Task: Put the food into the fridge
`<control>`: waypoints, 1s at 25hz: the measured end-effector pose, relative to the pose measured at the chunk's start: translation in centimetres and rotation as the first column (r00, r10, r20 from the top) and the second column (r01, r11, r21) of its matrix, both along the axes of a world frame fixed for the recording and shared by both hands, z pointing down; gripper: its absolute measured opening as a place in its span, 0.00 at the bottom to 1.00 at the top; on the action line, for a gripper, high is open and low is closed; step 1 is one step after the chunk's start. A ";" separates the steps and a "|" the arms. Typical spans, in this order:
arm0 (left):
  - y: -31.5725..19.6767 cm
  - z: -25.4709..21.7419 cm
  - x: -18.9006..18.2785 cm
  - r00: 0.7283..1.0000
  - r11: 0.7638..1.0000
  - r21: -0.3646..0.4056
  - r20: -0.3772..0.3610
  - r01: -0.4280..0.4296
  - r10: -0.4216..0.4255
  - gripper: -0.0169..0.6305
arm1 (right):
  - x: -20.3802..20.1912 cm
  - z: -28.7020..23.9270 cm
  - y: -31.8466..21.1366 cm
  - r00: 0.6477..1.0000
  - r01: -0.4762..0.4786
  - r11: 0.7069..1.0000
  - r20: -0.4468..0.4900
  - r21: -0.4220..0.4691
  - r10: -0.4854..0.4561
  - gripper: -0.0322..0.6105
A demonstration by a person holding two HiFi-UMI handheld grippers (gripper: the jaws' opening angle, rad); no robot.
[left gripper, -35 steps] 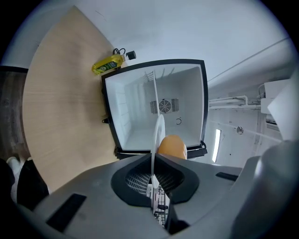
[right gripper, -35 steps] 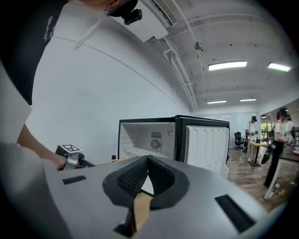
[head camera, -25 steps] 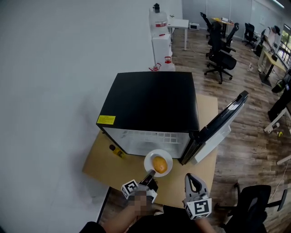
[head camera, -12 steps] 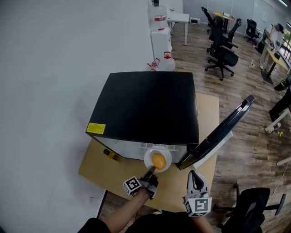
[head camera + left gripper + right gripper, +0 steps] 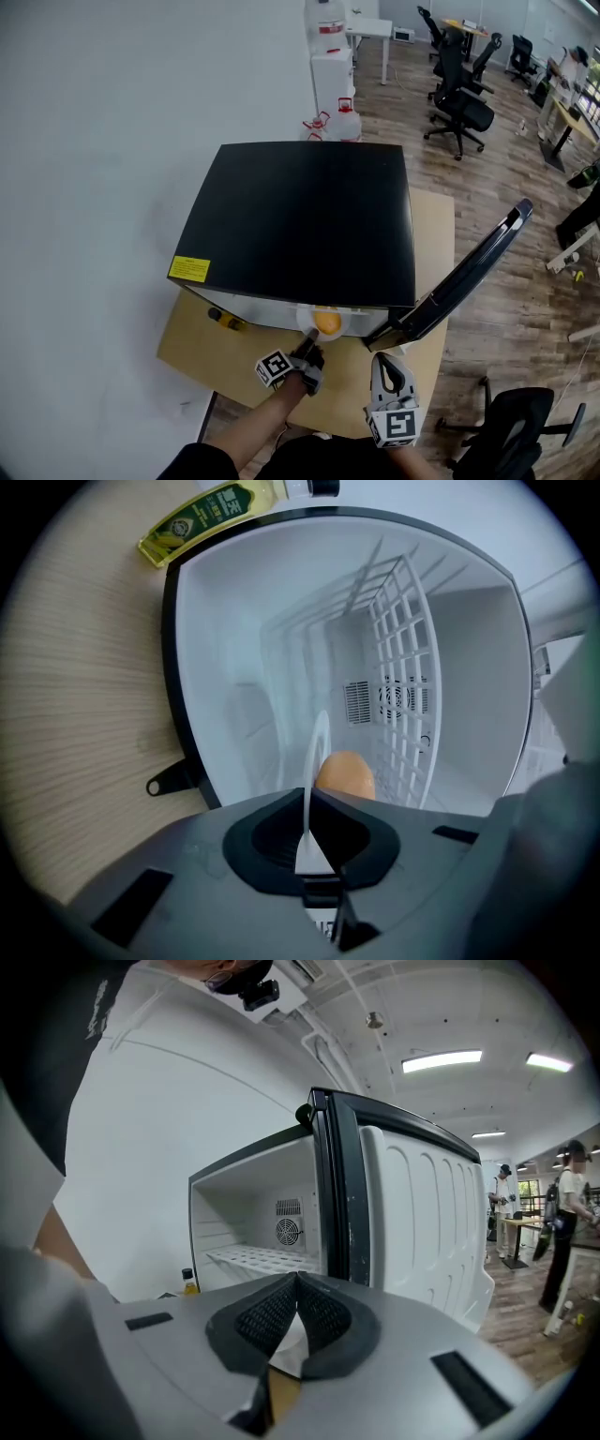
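A white plate point(image 5: 319, 328) with an orange fruit point(image 5: 327, 322) on it sits at the mouth of the open black mini fridge point(image 5: 300, 220), partly under its top edge. My left gripper point(image 5: 307, 349) is shut on the plate's near rim. In the left gripper view the plate point(image 5: 311, 761) shows edge-on between the jaws, the orange fruit point(image 5: 344, 774) just behind it, and the white fridge interior with a wire shelf point(image 5: 403, 667) beyond. My right gripper point(image 5: 388, 368) hangs shut and empty to the right, near the open door point(image 5: 469, 272); in its own view the right gripper point(image 5: 296, 1281) faces that door point(image 5: 412, 1213).
The fridge stands on a wooden table point(image 5: 202, 342) against a white wall. A small yellow bottle point(image 5: 226, 321) lies at the fridge's left front corner. Office chairs point(image 5: 459, 103) and water jugs point(image 5: 345, 122) stand behind. People point(image 5: 567, 1222) stand at the far right.
My left gripper has carried the plate forward, from the table in front of the fridge to the fridge opening. The right gripper has come forward a little beside it.
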State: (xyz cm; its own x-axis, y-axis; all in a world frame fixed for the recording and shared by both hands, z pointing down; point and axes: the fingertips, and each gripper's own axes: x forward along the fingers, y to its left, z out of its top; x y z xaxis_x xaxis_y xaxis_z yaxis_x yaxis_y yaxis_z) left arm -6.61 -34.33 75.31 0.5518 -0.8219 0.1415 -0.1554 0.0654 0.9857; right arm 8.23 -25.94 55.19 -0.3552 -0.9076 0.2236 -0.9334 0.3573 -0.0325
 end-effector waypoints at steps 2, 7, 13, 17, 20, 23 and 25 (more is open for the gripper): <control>-0.8 0.4 -0.1 1.000 1.000 0.005 0.007 -0.001 0.001 0.06 | -0.4 0.3 0.0 1.000 0.009 1.000 -0.006 -0.013 -0.009 0.14; -2.3 0.6 0.9 1.000 1.000 0.023 -0.012 -0.015 0.015 0.06 | -0.7 0.4 0.2 1.000 0.018 0.999 -0.003 -0.035 -0.018 0.14; -3.2 2.3 1.9 1.000 1.000 -0.016 -0.018 -0.002 0.001 0.06 | -0.8 1.4 0.2 0.999 0.041 0.999 -0.026 -0.032 -0.042 0.14; -3.9 3.1 2.6 1.000 0.999 -0.033 -0.013 0.013 -0.014 0.06 | -0.4 1.8 0.2 1.000 0.026 0.998 -0.014 -0.056 -0.027 0.14; -4.4 3.4 3.4 1.000 0.999 -0.035 -0.011 0.007 -0.007 0.06 | -0.3 2.0 0.4 0.999 0.034 0.997 -0.010 -0.062 -0.035 0.14; -5.0 3.5 4.0 1.000 0.999 -0.038 -0.019 0.001 -0.001 0.06 | -0.2 2.0 0.3 0.999 0.034 0.997 -0.006 -0.067 -0.035 0.14; -5.3 3.7 4.5 1.000 0.999 -0.040 -0.024 0.001 -0.002 0.06 | -0.1 2.2 0.3 0.999 0.039 0.997 -0.010 -0.073 -0.039 0.14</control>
